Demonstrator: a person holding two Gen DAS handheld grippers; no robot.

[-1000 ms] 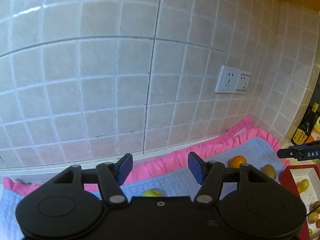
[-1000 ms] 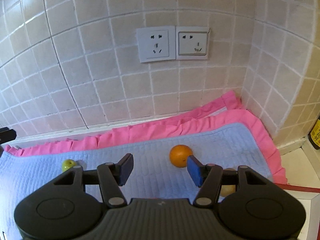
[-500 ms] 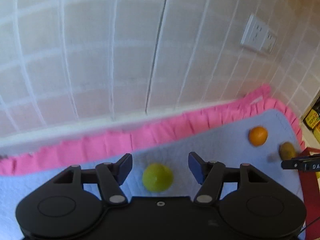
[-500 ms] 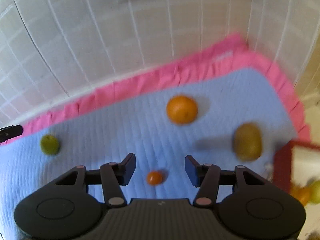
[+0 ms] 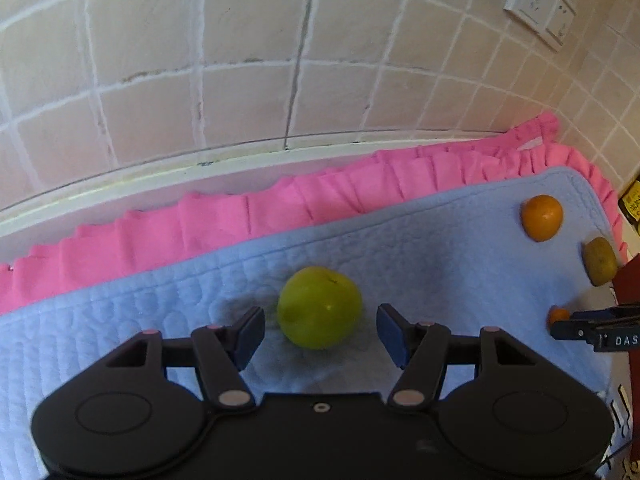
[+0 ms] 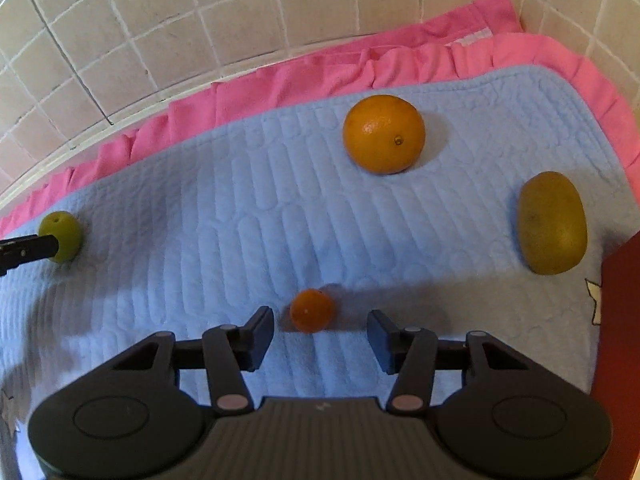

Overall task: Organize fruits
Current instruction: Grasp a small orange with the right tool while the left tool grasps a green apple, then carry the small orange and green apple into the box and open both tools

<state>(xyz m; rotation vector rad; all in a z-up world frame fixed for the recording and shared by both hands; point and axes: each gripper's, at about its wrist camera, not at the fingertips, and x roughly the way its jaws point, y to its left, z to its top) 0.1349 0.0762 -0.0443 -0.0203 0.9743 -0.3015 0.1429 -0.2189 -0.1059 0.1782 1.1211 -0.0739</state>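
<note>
Item: green fruit (image 5: 319, 307), round, with no long axis to speak of, lying on the blue quilted mat (image 5: 440, 248) at lower centre of the left wrist view, just ahead of and between the fingers of the left hand-held gripper (image 5: 320, 330), which is standing spread, its pads clear of the fruit on either side. Item: small orange fruit (image 6: 311, 310), lying at lower centre of the right wrist view, slightly left of the midline of the right hand-held gripper (image 6: 320, 332), whose jaws are closing without yet touching it. Both grippers are pointing steeply down at the mat, each nearest its own fruit. Outward: large orange (image 6: 383, 134) upper centre, kiwi (image 6: 552, 223) at right, red tray edge (image 6: 620, 320), pink frill (image 6: 280, 92), tiled wall (image 5: 240, 60).
</note>
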